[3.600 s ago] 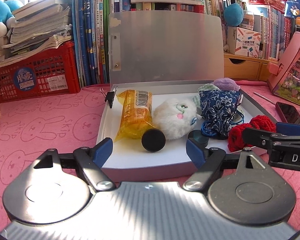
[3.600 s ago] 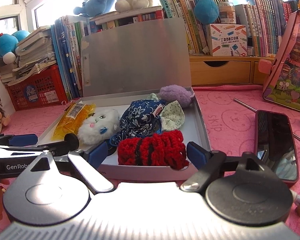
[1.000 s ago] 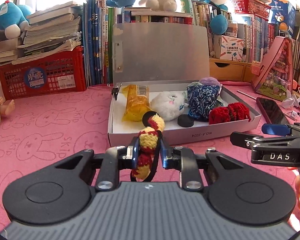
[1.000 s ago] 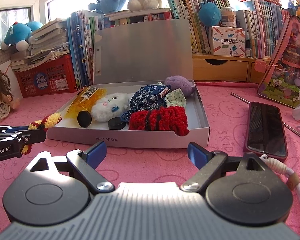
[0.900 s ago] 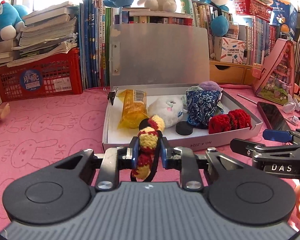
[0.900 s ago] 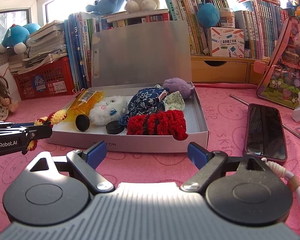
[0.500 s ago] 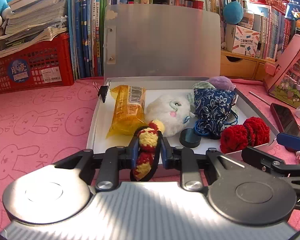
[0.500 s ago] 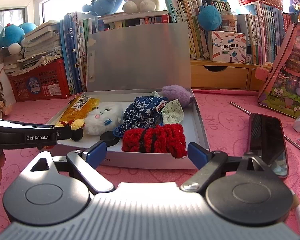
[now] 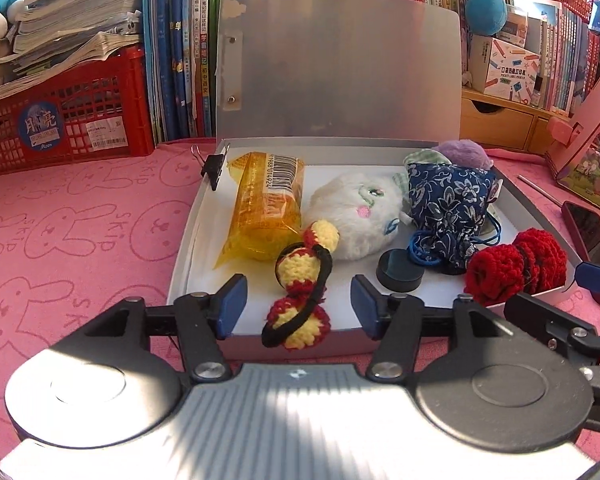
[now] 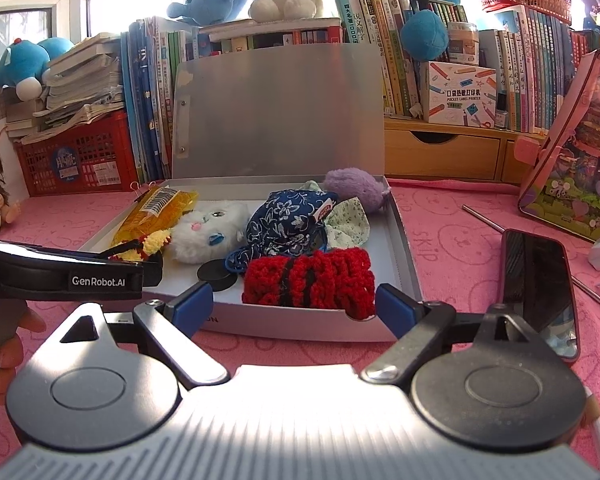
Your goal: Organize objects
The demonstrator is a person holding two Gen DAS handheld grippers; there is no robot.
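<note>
The open grey box (image 9: 182, 248) holds a yellow packet (image 9: 266, 204), a white plush (image 9: 356, 216), a blue floral pouch (image 9: 448, 204), a black cap (image 9: 398, 270) and a red crochet piece (image 9: 516, 268). My left gripper (image 9: 298, 306) hovers at the box's front edge with its jaws opening. A yellow-and-red crochet hair tie (image 9: 300, 280) lies between them, and neither pad touches it. In the right wrist view my right gripper (image 10: 294, 302) stands open and empty before the box (image 10: 260, 316), near the red crochet piece (image 10: 308, 276). The left gripper (image 10: 140, 266) reaches in from the left over the hair tie (image 10: 150, 242).
A phone (image 10: 538, 292) and a metal rod (image 10: 484, 218) lie on the pink mat right of the box. A red crate (image 9: 60, 120), books (image 9: 180, 52) and the raised box lid (image 9: 340, 68) stand behind. A pink toy house (image 10: 580, 160) is at the right.
My left gripper came forward to the box's front edge with the hair tie pinched, then its jaws spread and let the tie go. The right gripper stayed put.
</note>
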